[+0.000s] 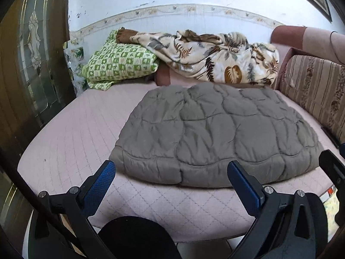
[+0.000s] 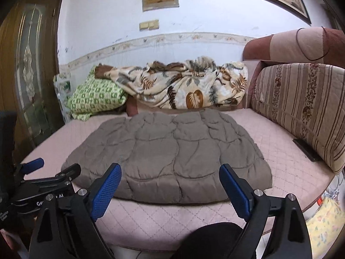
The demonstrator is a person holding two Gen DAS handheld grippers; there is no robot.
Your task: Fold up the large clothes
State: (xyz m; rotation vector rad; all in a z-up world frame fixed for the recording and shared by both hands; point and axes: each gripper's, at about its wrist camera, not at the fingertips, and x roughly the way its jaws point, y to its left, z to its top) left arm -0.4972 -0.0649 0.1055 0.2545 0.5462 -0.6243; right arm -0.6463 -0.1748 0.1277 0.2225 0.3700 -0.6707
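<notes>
Left gripper [image 1: 171, 173]: jaws wide apart, empty.
Right gripper [image 2: 170, 178]: jaws wide apart, empty.
Grey quilted garment [image 2: 168, 151]: folded, ahead of both.

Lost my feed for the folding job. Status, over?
Left tool open, empty. Right tool open, empty. Grey quilted garment lying flat on the pink mattress, untouched. Nothing in the way near it.

A leaf-print blanket [image 1: 217, 58] overlaps a green checked pillow [image 1: 120, 61] by the wall, with a striped cushion [image 2: 301, 110] at right.
</notes>
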